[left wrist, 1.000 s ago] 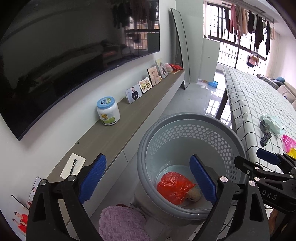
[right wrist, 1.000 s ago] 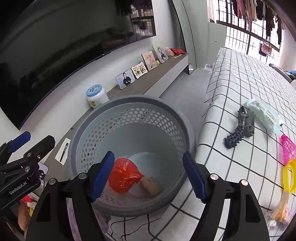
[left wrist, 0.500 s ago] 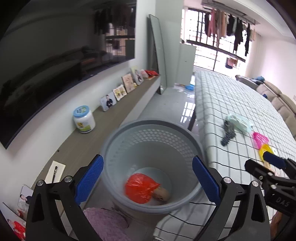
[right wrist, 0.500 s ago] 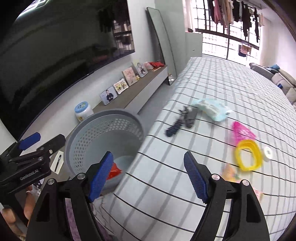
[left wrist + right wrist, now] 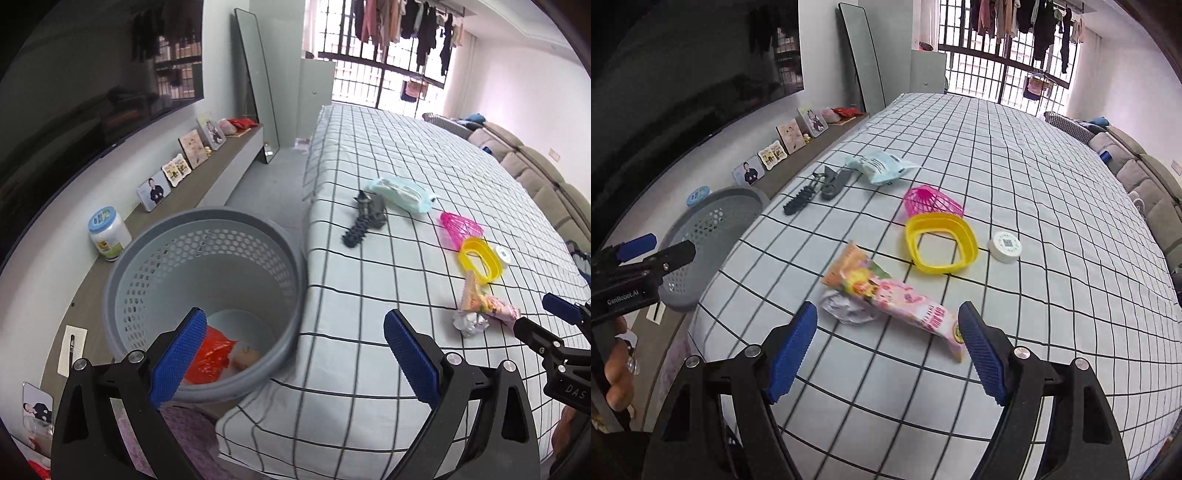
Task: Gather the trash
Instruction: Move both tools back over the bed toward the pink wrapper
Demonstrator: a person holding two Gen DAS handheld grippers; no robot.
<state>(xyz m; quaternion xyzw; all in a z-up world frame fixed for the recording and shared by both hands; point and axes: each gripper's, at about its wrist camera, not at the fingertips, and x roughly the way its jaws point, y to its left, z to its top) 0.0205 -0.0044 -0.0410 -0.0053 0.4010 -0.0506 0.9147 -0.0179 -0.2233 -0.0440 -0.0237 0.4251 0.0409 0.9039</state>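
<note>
Right gripper point(image 5: 886, 345), blue ribbed pads spread, empty, above glossy pink snack wrapper point(image 5: 897, 301) with crumpled white tissue point(image 5: 847, 308) partly tucked beneath it on the checked tablecloth point(image 5: 1034, 184). Left gripper point(image 5: 291, 358) likewise released, beside perforated grey plastic basket point(image 5: 155, 258); red bag point(image 5: 208, 356) inside is half hidden.

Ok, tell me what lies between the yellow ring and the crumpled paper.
In the right wrist view, the snack wrapper lies between the yellow ring and the crumpled paper, overlapping the paper.

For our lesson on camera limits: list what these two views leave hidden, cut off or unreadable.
- Red bag in the grey basket: left wrist view, partly hidden by the left gripper finger.
- Basket contents: right wrist view, hidden behind the tablecloth edge.
- White cap print: too small.
- Crumpled paper: partly under the snack wrapper.
</note>
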